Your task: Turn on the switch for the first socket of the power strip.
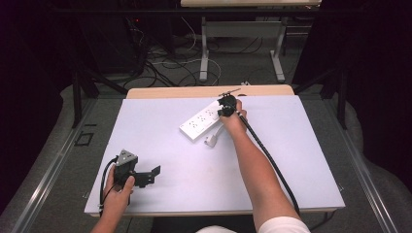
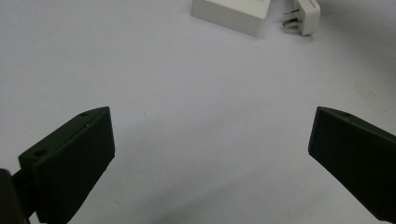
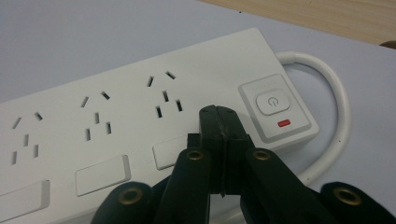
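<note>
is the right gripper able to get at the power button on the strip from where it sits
Probably yes: the right gripper, jaws shut, hovers over the power strip just beside the power button, with nothing between them.

White power strip [image 3: 140, 121] with red indicator [image 3: 283, 123], black tongs [image 3: 219, 116], pale lilac table [image 1: 160, 121].

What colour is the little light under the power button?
Red. The small light on the white power strip shows best in the right gripper view.
</note>
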A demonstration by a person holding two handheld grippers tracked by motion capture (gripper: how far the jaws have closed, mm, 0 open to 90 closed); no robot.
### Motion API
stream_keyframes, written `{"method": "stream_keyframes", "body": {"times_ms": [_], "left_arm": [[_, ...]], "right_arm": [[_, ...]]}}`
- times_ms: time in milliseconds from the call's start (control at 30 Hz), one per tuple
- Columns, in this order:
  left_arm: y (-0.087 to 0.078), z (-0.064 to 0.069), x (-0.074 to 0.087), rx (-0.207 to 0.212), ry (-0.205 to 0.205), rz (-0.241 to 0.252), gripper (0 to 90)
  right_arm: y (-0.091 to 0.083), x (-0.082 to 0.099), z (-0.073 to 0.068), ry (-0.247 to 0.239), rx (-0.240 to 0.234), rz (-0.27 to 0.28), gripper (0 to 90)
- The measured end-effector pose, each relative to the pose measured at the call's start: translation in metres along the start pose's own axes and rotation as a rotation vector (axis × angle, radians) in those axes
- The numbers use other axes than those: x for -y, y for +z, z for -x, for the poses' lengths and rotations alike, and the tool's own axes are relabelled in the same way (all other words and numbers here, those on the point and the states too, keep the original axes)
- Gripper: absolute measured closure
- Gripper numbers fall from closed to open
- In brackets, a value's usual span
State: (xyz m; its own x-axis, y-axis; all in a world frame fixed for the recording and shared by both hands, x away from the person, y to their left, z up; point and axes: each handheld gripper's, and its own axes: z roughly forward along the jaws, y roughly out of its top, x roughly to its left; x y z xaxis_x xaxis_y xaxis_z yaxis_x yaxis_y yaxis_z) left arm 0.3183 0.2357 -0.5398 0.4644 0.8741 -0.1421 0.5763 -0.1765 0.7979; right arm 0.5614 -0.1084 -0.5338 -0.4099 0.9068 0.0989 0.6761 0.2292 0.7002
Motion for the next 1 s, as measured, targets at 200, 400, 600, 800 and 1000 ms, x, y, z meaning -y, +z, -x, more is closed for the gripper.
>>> {"method": "stream_keyframes", "body": {"times_ms": [200, 400, 600, 800, 1000], "left_arm": [[0.0, -0.001, -0.001, 0.0, 0.001, 0.004, 0.3], [0.002, -0.001, -0.001, 0.004, -0.002, -0.003, 0.2], [0.002, -0.002, -0.001, 0.013, -0.001, -0.024, 0.3], [0.002, -0.001, -0.001, 0.008, -0.003, -0.022, 0.2], [0.003, -0.001, -0.001, 0.008, 0.001, -0.022, 0.2]], "right_arm": [[0.0, 0.0, 0.004, 0.005, -0.015, 0.004, 90.0], [-0.002, -0.001, 0.004, -0.004, -0.006, -0.015, 89.0], [-0.005, -0.001, 0.002, 0.002, -0.021, 0.01, 86.9], [-0.011, -0.001, 0.003, -0.014, 0.0, -0.001, 83.6], [-0.016, -0.004, 0.004, -0.007, 0.009, 0.025, 75.7]]}}
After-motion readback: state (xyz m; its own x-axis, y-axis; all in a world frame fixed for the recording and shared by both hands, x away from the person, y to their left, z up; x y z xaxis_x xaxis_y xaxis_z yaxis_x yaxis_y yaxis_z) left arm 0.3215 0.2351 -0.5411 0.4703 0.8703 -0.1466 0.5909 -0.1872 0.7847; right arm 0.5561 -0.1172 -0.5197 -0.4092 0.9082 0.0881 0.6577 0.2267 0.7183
